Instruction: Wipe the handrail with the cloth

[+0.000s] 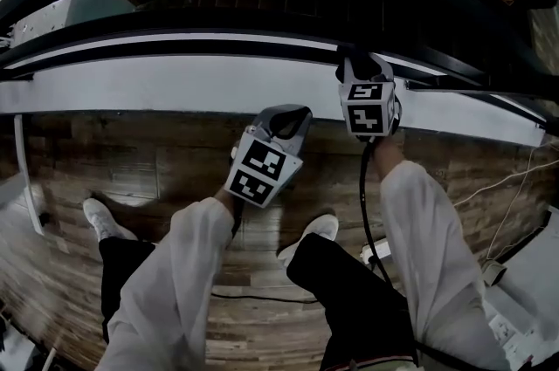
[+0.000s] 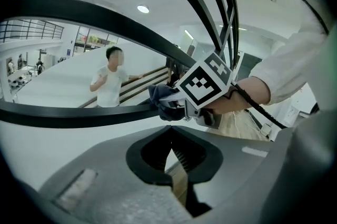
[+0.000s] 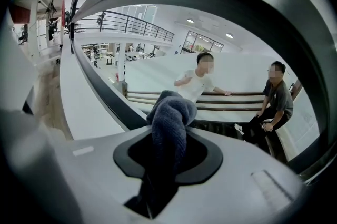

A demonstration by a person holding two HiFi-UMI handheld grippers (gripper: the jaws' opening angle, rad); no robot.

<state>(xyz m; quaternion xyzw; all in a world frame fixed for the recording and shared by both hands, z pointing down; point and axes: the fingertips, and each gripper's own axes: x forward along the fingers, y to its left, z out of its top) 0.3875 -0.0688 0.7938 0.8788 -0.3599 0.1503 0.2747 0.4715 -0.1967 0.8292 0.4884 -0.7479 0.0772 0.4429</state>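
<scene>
Starting with the head view: the person stands on a wood plank floor (image 1: 131,168) facing a white ledge (image 1: 175,85), with the black handrail (image 1: 201,48) running along its far edge. The right gripper (image 1: 360,68) reaches over the ledge so that its jaw end is at the handrail, with its marker cube facing the camera. The left gripper (image 1: 290,118) hangs nearer the person, over the near edge of the ledge and apart from the handrail. A black cable (image 1: 362,203) drops from the right gripper toward the floor. White sleeves, dark trousers and white shoes (image 1: 103,221) fill the lower part of the view.

Left gripper view: the jaws are closed tip to tip, with nothing between them; only a thin sliver of background shows lower down. Beyond them, the dark blue cloth (image 2: 162,100) protrudes from the right gripper and lies against the handrail, which crosses the view from the left edge. Whether it wraps the rail cannot be told. A person in a white T-shirt (image 2: 108,83) stands in the background.

Right gripper view: the jaws are clamped on the cloth, which rises between them as a thick knitted fold and bulges past the tips. The handrail runs away along the edge of the white ledge, passing just behind the cloth. In the background the person in the white T-shirt leans on wooden rails (image 3: 237,95), and a second person in a dark shirt (image 3: 276,101) sits at the right.
</scene>
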